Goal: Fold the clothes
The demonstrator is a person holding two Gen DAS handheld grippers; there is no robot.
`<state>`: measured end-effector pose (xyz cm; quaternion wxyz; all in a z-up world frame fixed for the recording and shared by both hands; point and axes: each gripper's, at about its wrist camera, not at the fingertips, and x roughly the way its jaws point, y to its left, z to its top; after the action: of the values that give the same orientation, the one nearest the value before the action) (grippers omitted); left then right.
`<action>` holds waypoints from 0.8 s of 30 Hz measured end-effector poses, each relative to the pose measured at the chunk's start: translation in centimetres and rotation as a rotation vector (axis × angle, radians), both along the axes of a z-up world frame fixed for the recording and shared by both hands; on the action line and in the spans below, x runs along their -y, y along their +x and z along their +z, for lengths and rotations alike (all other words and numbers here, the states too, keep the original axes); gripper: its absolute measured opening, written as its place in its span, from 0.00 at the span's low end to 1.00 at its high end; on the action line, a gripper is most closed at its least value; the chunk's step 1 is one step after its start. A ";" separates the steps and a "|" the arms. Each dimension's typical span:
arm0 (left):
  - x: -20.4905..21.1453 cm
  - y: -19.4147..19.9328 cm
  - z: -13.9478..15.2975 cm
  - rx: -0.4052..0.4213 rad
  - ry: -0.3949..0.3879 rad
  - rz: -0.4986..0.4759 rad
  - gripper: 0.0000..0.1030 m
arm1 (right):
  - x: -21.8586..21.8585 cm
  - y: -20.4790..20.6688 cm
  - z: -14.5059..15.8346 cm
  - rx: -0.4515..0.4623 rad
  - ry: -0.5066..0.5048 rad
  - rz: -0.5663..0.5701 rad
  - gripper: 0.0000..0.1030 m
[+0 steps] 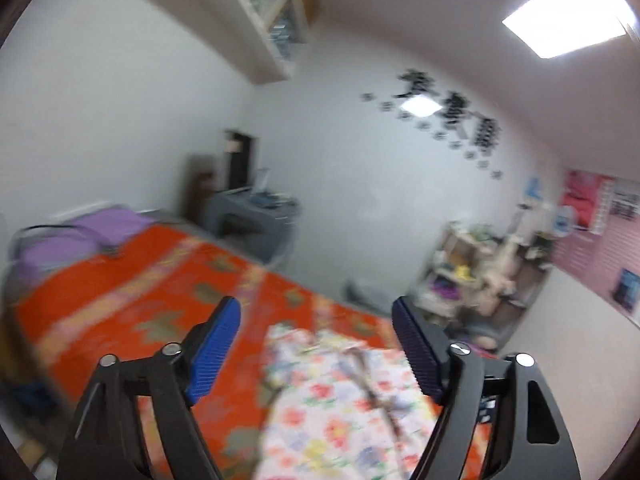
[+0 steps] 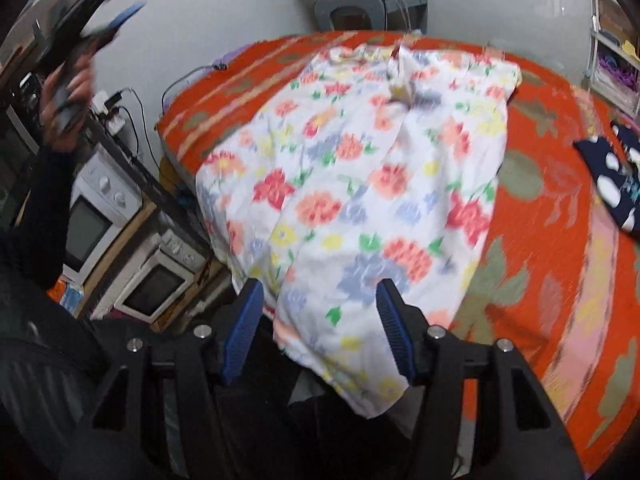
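Note:
A white garment with a coloured flower print lies spread on the bed's red patterned cover; its near end hangs over the bed's edge. My right gripper hovers open just above that near end, nothing between its blue pads. In the left wrist view the same floral garment shows blurred below my left gripper, which is open, empty and raised well above the bed. The right wrist view shows that left gripper high at the upper left, held in a person's hand.
A dark blue garment with white dots lies at the bed's right side. Purple pillows sit at the bed's head. White microwave ovens stand stacked left of the bed. A grey unit and cluttered shelves stand beyond it.

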<state>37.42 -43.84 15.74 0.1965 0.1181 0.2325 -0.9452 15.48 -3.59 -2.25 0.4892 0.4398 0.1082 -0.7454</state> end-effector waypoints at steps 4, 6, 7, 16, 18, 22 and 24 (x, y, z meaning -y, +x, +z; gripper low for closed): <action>-0.1 2.1 -5.4 0.095 0.104 -0.085 0.77 | 2.1 0.6 0.2 -0.037 0.026 0.095 0.59; -3.6 0.5 -8.8 0.154 0.111 -0.221 0.77 | 3.3 2.3 -1.9 -0.005 0.053 0.171 0.54; -5.3 -0.2 -10.5 0.184 0.115 -0.290 0.77 | 3.8 3.4 -3.2 0.005 0.082 0.194 0.53; -20.9 -7.3 -25.6 0.448 0.141 -0.907 0.76 | 1.3 7.0 -9.0 0.124 0.139 0.150 0.48; -24.1 -8.8 -28.8 0.499 0.147 -1.034 0.73 | -0.3 6.4 -8.8 0.133 0.111 0.100 0.48; -25.5 -10.7 -31.2 0.493 0.207 -1.087 0.73 | -2.7 5.8 -8.7 0.131 0.078 0.024 0.48; -25.7 -11.4 -32.2 0.512 0.222 -1.079 0.73 | -3.6 5.8 -9.0 0.139 0.062 0.001 0.48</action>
<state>25.98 -18.10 -16.49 -0.2744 0.4627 0.1825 -0.8230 21.28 0.04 -11.26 0.4819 0.5054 0.0970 -0.7091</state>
